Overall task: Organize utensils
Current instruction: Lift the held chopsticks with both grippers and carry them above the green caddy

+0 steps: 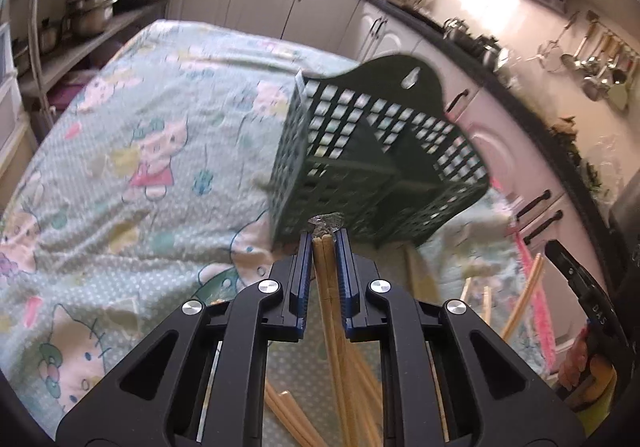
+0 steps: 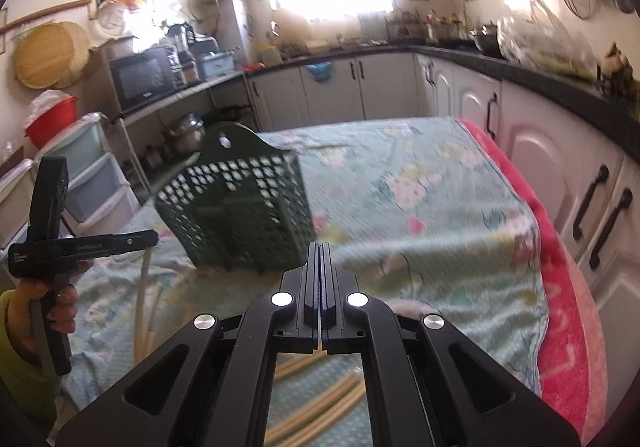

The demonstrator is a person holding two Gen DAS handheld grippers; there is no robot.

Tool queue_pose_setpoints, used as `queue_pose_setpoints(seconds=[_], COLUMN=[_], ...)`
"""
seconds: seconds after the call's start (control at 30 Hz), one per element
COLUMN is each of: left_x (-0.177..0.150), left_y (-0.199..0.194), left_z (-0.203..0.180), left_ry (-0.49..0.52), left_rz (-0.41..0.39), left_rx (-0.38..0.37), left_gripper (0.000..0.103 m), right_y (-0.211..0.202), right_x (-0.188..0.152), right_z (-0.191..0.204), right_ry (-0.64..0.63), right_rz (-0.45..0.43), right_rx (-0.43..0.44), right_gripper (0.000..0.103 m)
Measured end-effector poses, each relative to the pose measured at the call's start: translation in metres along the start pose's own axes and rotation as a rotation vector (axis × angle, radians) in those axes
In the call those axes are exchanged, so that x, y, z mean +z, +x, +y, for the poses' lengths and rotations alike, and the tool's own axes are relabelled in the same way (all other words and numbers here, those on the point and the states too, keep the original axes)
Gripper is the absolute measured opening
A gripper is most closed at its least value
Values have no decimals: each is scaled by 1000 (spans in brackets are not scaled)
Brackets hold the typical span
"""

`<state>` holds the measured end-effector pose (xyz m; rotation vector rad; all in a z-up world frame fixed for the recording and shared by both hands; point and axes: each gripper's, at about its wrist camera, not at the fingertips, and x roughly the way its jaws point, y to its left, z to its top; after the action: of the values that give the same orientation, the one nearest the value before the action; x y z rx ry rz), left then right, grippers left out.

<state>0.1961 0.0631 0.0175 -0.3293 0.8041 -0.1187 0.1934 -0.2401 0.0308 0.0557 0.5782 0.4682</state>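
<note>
Only the left wrist view shows the left gripper (image 1: 325, 237) clamped on a pair of wooden chopsticks (image 1: 326, 287), their decorated tips poking just past the blue pads, their long axis running along the fingers and down toward the near edge. The right wrist view alone shows the right gripper (image 2: 320, 247) with its jaws pressed together; whether anything thin is caught between them I cannot tell. On the desk, over a cartoon-print cloth (image 1: 140, 135), a dark green perforated basket (image 1: 376, 163) stands just beyond both grippers, tilted in both views. More loose chopsticks (image 2: 320, 399) lie scattered on the cloth at the near edge, below the grippers.
</note>
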Motion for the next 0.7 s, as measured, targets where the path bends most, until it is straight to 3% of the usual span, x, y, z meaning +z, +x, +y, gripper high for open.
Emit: queue_pose_setpoints(seconds=[0.7], left_x=[41], left_y=[-61], left_z=[-42], left_ry=[91], left_rz=[-182], left_rx=[-95], left_gripper=[7], right_y=[-36], right_x=[48], right_z=[69], right_ry=[-114], right_rz=[-124], right_rx=[113], right_gripper=[1])
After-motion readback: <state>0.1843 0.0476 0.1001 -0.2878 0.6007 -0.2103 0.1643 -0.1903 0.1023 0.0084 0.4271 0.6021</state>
